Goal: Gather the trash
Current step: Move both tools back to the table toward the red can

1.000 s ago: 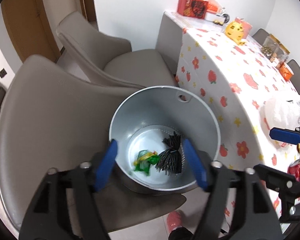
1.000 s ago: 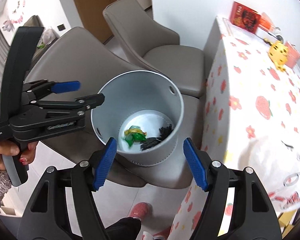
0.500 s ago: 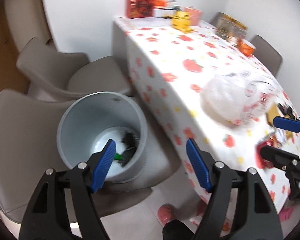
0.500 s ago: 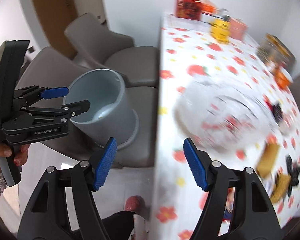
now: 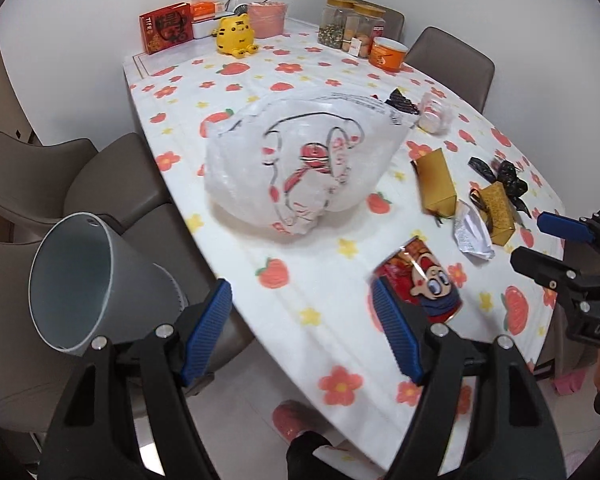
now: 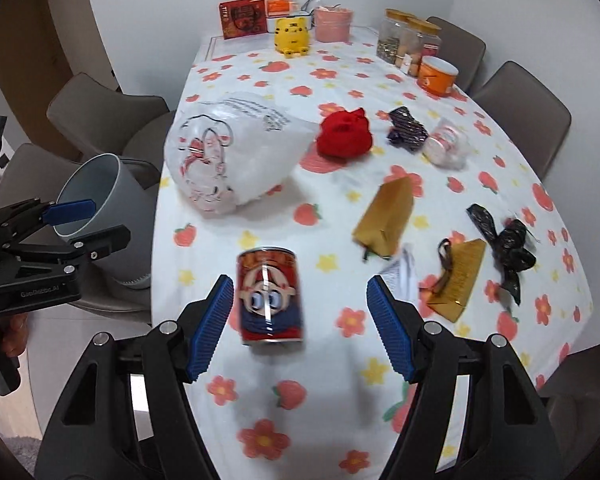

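Note:
A grey trash bin (image 5: 84, 280) stands on a chair seat left of the table; it also shows in the right wrist view (image 6: 100, 204). On the flowered tablecloth lie a red cartoon can (image 6: 270, 294), a white plastic bag (image 6: 228, 160), a red cloth lump (image 6: 344, 136), gold boxes (image 6: 386, 220), crumpled paper (image 5: 472, 234) and black wrappers (image 6: 508, 240). My right gripper (image 6: 300, 328) is open and empty, with the can upright between its fingers' lines. My left gripper (image 5: 304, 332) is open and empty over the table's near edge, the can (image 5: 424, 284) by its right finger.
Kept items stand at the table's far end: a red box (image 6: 242, 18), a yellow tiger figure (image 6: 292, 36), a pink tub (image 6: 332, 24), jars (image 6: 404, 42) and an orange tub (image 6: 436, 76). Grey chairs (image 6: 520, 108) surround the table.
Both grippers have swung right from above the bin to over the table. The bin now sits at the left edge of both views, and the can is close in front.

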`<action>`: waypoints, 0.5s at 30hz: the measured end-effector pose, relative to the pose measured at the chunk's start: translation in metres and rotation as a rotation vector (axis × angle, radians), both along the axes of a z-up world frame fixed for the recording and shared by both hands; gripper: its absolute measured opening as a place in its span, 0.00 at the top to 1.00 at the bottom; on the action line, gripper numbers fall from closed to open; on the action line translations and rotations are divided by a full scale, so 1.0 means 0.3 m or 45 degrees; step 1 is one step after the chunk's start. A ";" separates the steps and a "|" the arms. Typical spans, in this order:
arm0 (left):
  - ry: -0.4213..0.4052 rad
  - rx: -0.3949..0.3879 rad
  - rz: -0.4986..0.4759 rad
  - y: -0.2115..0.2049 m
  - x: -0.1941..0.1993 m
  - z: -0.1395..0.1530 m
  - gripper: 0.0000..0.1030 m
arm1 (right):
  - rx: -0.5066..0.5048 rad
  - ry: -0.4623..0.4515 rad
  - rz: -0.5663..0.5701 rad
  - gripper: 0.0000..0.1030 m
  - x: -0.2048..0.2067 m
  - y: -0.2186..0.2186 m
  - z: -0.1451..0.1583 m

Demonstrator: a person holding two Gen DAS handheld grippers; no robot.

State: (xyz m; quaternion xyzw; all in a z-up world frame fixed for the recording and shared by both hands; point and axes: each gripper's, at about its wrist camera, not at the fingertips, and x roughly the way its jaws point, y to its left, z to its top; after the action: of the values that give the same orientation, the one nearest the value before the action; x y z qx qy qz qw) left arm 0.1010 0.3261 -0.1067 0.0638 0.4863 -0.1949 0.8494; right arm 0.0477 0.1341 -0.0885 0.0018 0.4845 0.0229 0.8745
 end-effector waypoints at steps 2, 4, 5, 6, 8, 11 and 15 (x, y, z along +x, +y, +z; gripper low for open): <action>0.004 0.012 0.032 -0.080 -0.026 -0.005 0.29 | -0.009 0.001 0.019 0.35 -0.019 -0.081 -0.011; 0.013 0.014 0.080 -0.142 -0.050 -0.010 0.29 | -0.022 0.003 0.056 0.35 -0.031 -0.153 -0.025; 0.017 0.012 0.107 -0.166 -0.059 -0.015 0.29 | -0.028 0.005 0.073 0.35 -0.033 -0.180 -0.035; 0.021 0.011 0.134 -0.190 -0.068 -0.022 0.29 | -0.028 0.009 0.092 0.35 -0.030 -0.206 -0.046; 0.035 0.019 0.191 -0.238 -0.081 -0.045 0.29 | -0.013 0.021 0.121 0.35 -0.020 -0.269 -0.079; 0.052 0.026 0.251 -0.295 -0.092 -0.083 0.29 | 0.003 0.045 0.162 0.35 0.015 -0.323 -0.133; 0.091 0.032 0.293 -0.347 -0.083 -0.141 0.29 | 0.008 0.070 0.197 0.35 0.066 -0.345 -0.210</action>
State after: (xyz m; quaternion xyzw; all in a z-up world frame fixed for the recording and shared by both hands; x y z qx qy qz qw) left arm 0.0761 0.2218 -0.1490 0.0113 0.5229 -0.0920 0.8473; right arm 0.0675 0.0307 -0.1515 -0.0323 0.5071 0.0918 0.8564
